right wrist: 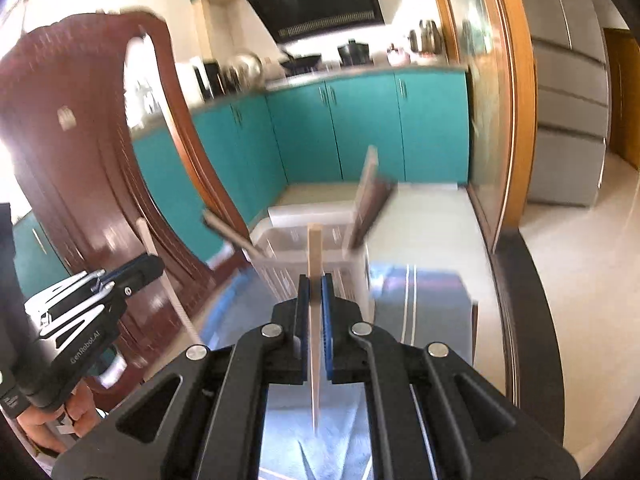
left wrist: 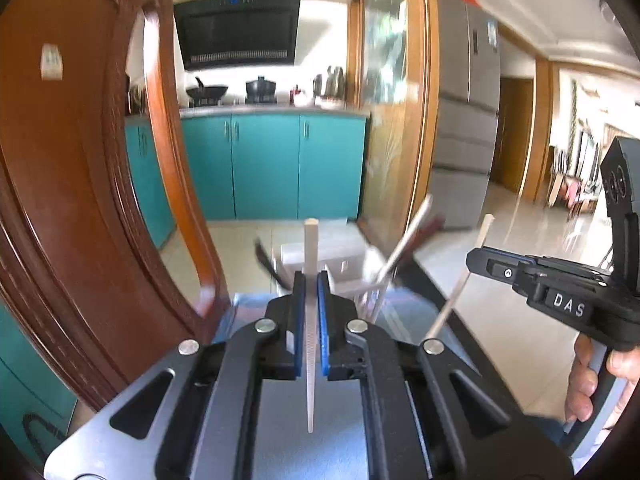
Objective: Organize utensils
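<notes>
Looking along the left gripper [left wrist: 311, 280], a pale chopstick [left wrist: 310, 320] was seen pinched upright between the jaws, above a dark glossy tabletop [left wrist: 436, 280]. A clear utensil basket [left wrist: 370, 298] holding leaning utensils stood just ahead, a carved wooden chair back [left wrist: 80, 200] to the left, teal kitchen cabinets [left wrist: 264, 164] and a range hood [left wrist: 238, 32] beyond; the right gripper [left wrist: 480, 258] was seen clamping a second chopstick [left wrist: 460, 280]. From the right wrist, another chopstick [right wrist: 315, 320] was shown squeezed between closed jaws of that gripper [right wrist: 315, 284], the basket [right wrist: 280, 248] ahead, a grey refrigerator [right wrist: 568, 80] at right.
</notes>
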Demonstrator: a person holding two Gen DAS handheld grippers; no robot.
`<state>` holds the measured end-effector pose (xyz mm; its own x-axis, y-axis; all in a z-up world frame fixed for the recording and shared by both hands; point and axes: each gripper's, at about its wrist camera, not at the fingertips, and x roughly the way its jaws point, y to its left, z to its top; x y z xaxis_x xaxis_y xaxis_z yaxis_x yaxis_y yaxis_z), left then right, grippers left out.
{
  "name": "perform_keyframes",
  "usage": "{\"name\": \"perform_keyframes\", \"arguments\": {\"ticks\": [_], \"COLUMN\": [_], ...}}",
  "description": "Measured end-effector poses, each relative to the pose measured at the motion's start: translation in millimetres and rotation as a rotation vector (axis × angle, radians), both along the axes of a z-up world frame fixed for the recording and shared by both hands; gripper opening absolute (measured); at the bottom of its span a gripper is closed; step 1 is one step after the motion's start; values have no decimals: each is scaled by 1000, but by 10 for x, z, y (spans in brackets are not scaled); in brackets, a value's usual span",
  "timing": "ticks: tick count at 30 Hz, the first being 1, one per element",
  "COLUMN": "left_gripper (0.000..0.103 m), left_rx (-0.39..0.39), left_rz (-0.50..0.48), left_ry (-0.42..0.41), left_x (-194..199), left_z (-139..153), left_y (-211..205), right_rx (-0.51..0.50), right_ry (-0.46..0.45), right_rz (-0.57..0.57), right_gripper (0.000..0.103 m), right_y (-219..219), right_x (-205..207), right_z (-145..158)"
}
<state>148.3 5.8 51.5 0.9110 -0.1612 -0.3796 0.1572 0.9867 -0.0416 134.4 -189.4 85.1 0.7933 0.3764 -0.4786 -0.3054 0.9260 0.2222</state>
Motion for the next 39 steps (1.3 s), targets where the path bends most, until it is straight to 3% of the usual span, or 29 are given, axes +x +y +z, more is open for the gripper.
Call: {"name": "perform_keyframes", "arguments": {"ticks": [5, 8, 12, 16, 24, 30, 32, 34, 39], "left_gripper": [7, 7, 7, 7, 7, 7, 15, 20, 40], "left_rx": [-52, -56, -86, -101, -78, -31, -33, -43, -47], "left_rz": [-26, 12, 39, 73, 91, 83, 81, 80, 81], "left_ry": [-82, -163, -205, -192, -96, -48, -41, -39, -51], "left_x": [78, 196, 446, 777, 1365, 1504, 1498, 1442, 1146], "left_z": [654, 1068, 1247, 1131, 532, 275, 243, 243, 267], "left_y": [123, 192, 217, 142, -44, -156, -173, -164, -140], "right_rx": [59, 63, 59, 31, -40, -57, -48, -37, 19], "right_ry": [-109, -188, -235, -201, -94, -52, -41, -36, -82], "right_rz": [-4, -31, -76, -99, -101, -105, -121, -131, -138], "right_gripper": [7, 7, 7, 7, 7, 7, 8, 14, 47], "right_y": [-51, -37, -19, 42, 213, 250, 211, 172, 19], "right_x": [95, 251, 476, 765, 1091, 1131, 1128, 1078, 776], "right_z": [672, 1078, 1262, 1110, 351, 113, 77, 84, 239]}}
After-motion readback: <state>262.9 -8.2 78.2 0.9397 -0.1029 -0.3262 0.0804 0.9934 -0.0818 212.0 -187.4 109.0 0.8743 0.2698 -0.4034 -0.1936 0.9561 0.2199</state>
